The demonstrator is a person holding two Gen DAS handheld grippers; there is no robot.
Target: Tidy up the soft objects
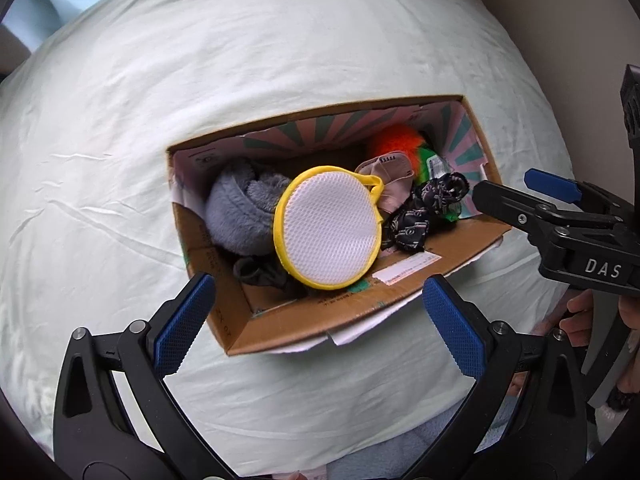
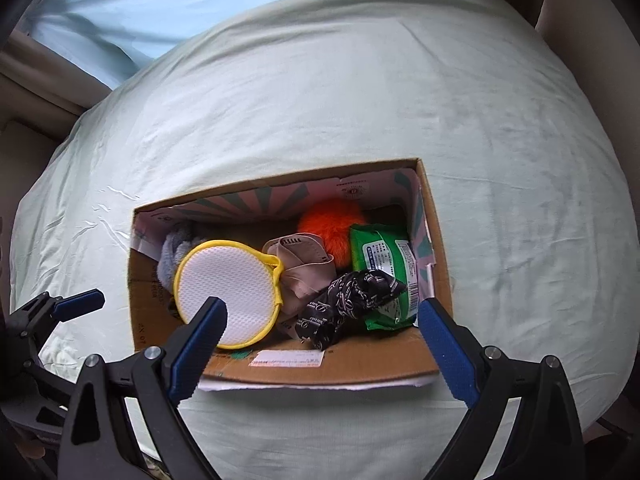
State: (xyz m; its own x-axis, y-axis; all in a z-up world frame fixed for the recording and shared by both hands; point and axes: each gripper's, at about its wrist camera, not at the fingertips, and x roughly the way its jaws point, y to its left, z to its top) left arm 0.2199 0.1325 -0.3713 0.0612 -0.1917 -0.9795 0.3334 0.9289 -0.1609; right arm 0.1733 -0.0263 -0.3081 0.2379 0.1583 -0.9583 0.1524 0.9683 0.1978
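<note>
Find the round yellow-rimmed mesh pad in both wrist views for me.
Left wrist: the mesh pad sits mid-frame, inside the cardboard box, right of the grey fleece.
Right wrist: the pad is left of centre, partly behind one blue finger.
Shared landmark: the orange fluffy ball.

pale green bed carries a cardboard box
</note>
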